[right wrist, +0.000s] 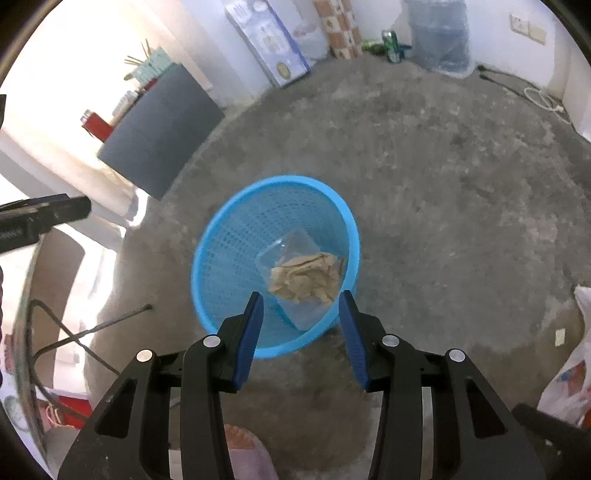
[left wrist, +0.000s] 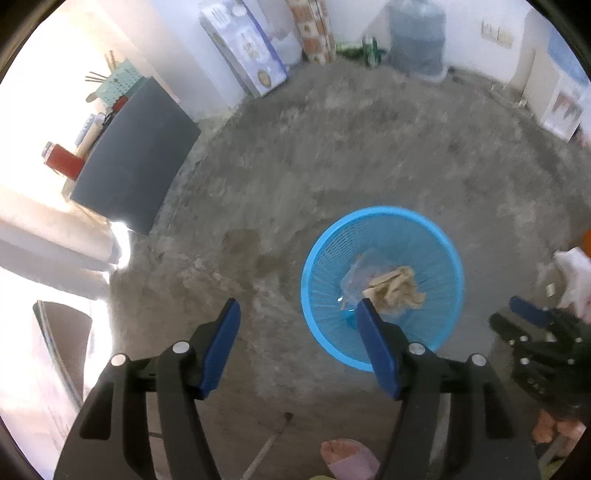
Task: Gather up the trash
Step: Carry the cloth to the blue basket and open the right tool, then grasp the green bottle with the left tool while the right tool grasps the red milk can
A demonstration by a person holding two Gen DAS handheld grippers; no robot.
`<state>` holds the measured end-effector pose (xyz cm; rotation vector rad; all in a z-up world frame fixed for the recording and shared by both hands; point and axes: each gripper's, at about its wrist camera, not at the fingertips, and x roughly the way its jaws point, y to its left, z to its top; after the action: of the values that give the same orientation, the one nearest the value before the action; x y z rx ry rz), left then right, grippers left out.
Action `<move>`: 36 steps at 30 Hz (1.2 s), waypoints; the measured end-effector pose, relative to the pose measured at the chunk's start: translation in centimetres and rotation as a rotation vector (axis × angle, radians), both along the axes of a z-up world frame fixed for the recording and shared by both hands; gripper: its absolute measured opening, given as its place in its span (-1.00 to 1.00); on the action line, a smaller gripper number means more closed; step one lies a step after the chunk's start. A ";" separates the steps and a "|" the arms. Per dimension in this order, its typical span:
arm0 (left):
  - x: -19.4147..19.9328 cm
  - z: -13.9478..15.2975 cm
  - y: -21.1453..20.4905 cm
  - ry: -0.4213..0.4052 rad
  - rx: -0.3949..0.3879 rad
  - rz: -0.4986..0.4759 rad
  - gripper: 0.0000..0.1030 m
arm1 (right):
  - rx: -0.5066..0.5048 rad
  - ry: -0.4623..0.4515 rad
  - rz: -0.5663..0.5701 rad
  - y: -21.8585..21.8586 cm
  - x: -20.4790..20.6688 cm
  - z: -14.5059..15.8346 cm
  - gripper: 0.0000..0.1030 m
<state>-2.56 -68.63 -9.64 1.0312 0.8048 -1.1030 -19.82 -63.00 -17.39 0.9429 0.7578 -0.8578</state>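
Above concrete floor, both released claws, left and right, tilt steeply down over the blue basket.

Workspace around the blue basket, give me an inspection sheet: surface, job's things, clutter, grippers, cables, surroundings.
Surface: bare concrete floor, stained and patchy.
Job's things: blue basket upright on the floor, holding crumpled brown paper and a clear plastic container.
Clutter: green cans by the far wall; white plastic bag at the right edge.
Grippers: left gripper open, nothing between its jaws; right gripper open, nothing between its jaws.
Cables: white cord along the far right wall.
Surroundings: dark cabinet, large water jug, leaning box.
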 end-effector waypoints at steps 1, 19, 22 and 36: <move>0.1 1.1 0.8 0.012 -0.018 -0.001 0.25 | -0.008 -0.009 -0.004 0.6 -0.2 0.7 -0.19; 5.6 14.2 35.1 0.181 -0.435 0.262 0.49 | -0.144 -0.105 0.202 12.5 3.2 12.4 0.34; 6.8 13.8 39.9 0.202 -0.480 0.355 0.49 | -0.169 -0.117 0.287 14.4 5.6 14.1 0.39; 10.0 10.6 57.7 0.198 -0.615 0.670 0.48 | -0.070 -0.294 0.770 25.0 20.5 17.6 0.49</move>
<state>7.42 -10.88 0.91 0.1071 0.8075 -0.7844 0.66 -38.02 0.18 0.6133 0.7454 -0.0669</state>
